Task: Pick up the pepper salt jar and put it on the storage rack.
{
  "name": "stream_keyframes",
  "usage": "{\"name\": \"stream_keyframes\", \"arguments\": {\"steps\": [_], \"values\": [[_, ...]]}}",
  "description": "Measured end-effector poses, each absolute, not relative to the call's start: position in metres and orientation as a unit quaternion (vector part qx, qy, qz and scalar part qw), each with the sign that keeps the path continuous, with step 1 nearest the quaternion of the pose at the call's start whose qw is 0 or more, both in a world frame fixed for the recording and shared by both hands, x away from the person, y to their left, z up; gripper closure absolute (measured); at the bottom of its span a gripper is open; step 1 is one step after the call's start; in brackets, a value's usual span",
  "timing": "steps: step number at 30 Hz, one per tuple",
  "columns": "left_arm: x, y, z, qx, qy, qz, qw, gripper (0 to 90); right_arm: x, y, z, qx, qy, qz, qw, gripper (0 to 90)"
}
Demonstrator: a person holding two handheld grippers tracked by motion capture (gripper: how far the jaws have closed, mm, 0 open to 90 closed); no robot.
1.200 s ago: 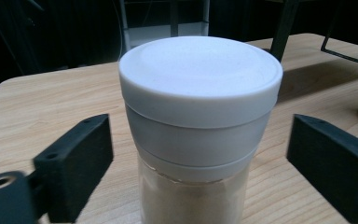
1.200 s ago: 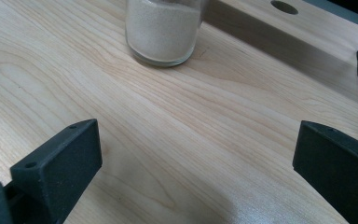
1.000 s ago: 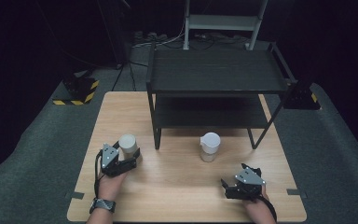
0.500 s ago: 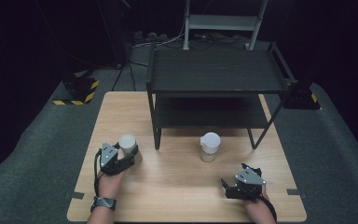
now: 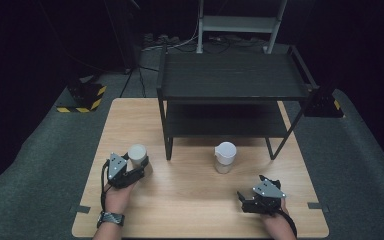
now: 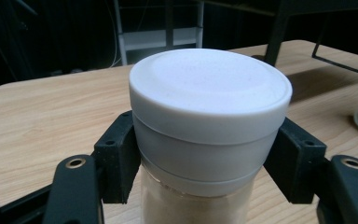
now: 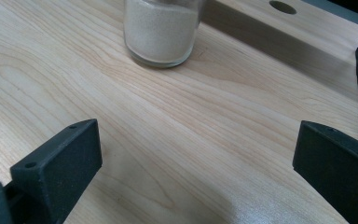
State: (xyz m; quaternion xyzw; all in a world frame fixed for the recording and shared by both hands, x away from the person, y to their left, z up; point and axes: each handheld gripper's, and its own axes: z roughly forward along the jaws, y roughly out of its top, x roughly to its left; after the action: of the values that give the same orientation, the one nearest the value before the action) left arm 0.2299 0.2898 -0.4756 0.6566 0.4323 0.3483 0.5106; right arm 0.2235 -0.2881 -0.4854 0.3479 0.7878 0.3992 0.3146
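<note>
The left gripper (image 5: 139,169) has just been closing and now clamps the jar (image 6: 205,135), its 2 jaws pressing on the grey collar right below the white lid (image 6: 209,88). The jar stands on the near left part of the wooden table (image 5: 190,210), left of the black 2-tier shelf (image 5: 230,95). The right gripper (image 7: 196,172) hovers open and empty over the near right of the table, aimed at a 2nd jar (image 7: 161,30) that stands just in front of the shelf.

To do the lift well, the person should probably keep the squeeze steady and raise the jar straight up without tilting, since the grip sits high on a jar full of pale powder. A slow start would show whether the collar slips between the jaws.

The base of the clamped jar is cut off at the bottom of the left gripper view, so contact with the table cannot be confirmed there. The top of the 2nd jar is cut off in the right gripper view.
</note>
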Motion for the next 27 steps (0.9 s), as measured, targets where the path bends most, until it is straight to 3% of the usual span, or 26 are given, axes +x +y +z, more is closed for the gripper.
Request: {"name": "stream_keyframes", "arguments": {"steps": [27], "values": [[0.196, 0.278, -0.436, 0.642, 0.383, 0.334, 0.573, 34.1, 0.223, -0.288, -0.485, 0.347, 0.789, 0.398, 0.315, 0.3]]}}
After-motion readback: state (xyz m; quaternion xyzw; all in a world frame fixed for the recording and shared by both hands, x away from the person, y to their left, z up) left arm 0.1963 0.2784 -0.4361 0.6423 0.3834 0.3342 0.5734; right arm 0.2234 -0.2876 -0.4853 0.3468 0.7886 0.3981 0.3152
